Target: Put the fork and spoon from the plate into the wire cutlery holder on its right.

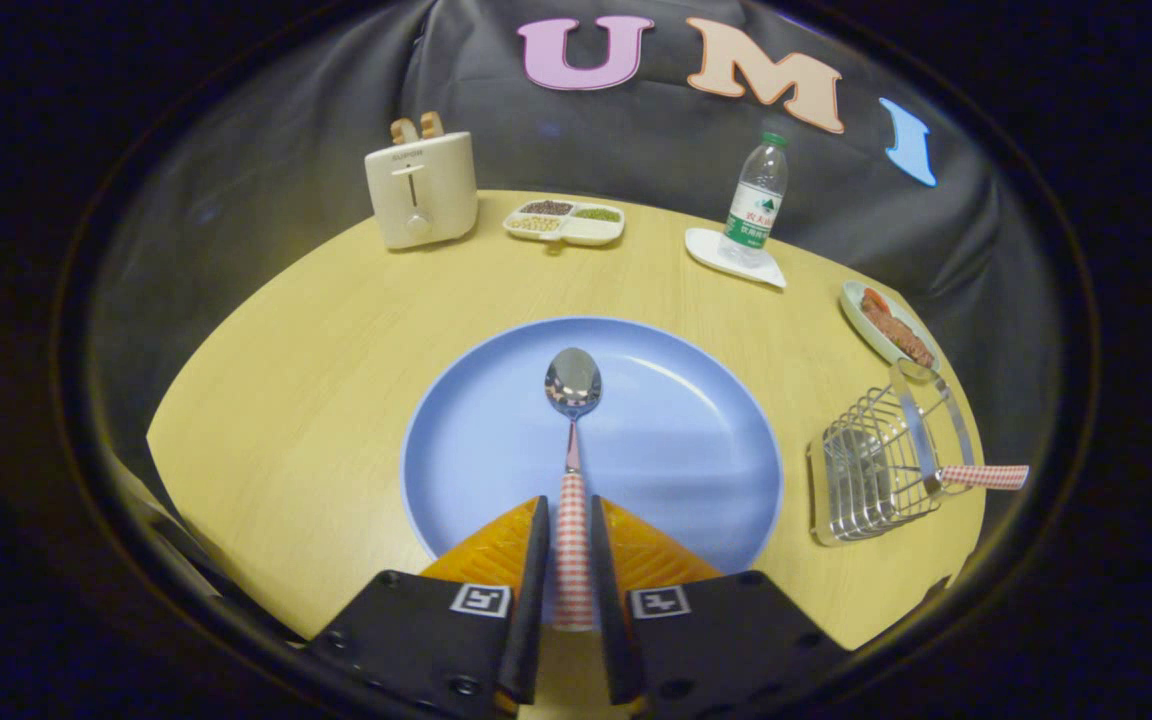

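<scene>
Your gripper (570, 520) has both fingers clamped on the spoon's (573, 420) red-checked handle, bowl lying on the blue plate (676, 440). The fork (976, 476) already stands in the wire cutlery holder (871, 470) to the plate's right. Lettering on the toaster (421, 190) and the water bottle (758, 200) label is too small to read.

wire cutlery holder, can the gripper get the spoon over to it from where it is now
Probably yes. The gripper has its fingers closed on the spoon's checked handle, and the wire cutlery holder stands just right of the blue plate with only bare table between. A checked handle already sits in it.
</scene>
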